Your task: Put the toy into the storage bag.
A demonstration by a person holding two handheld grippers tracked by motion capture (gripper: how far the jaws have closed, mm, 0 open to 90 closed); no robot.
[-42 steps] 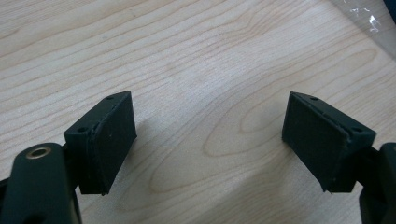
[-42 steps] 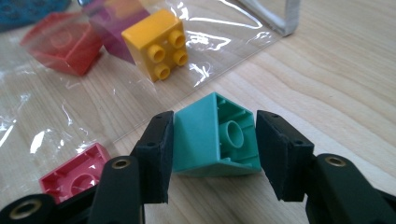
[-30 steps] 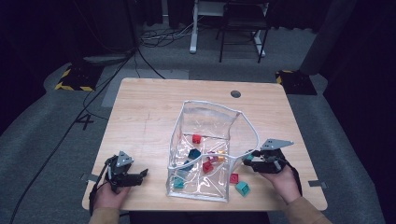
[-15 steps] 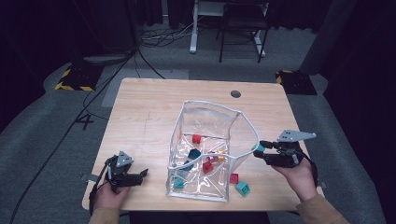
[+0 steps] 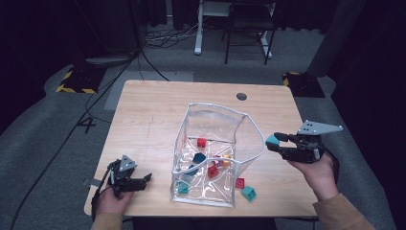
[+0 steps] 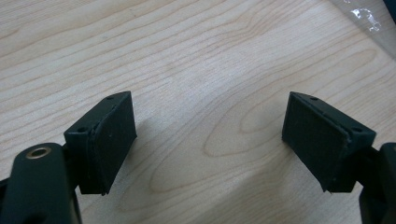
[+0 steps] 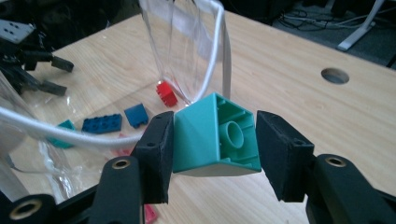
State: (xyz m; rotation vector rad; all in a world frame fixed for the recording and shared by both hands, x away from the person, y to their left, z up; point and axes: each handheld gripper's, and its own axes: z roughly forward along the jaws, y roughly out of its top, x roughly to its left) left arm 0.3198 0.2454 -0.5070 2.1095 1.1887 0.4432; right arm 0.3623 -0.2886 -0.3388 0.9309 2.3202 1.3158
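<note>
- The right gripper [image 7: 212,147] was clamped on a teal plastic building brick with a sloped face [image 7: 215,135], one black pad against each side, the brick's hollow underside with its round tube turned toward the camera.
- In the high view the right gripper [image 5: 274,142] held that brick [image 5: 272,139] in the air just outside the right-hand rim of the bag, with the person's right hand [image 5: 313,167] under the tool and its grey three-cornered plate on top.
- The left gripper [image 6: 210,135] had its jaws spread wide with nothing between them, only bare wood grain under the pads.
- In the high view the left gripper [image 5: 146,178] sat low at the near left corner of the light wooden table [image 5: 148,120], held by the left hand [image 5: 115,199], well apart from the bag.
- Near the front edge, a second teal brick [image 5: 248,192] and a small red brick [image 5: 240,182] lay on the wood just outside the bag's near right corner.
- A clear plastic zip bag with a white piped rim [image 5: 210,143] stood open in the middle of the table, with loose red, dark blue, teal and yellow bricks in its bottom.
- Through the bag wall in the right gripper view, a red brick [image 7: 166,93] and a flat dark blue studded plate [image 7: 102,123] lay inside.
- Beyond the bag, a round dark hole [image 5: 242,96] sat near the table's far edge.
</note>
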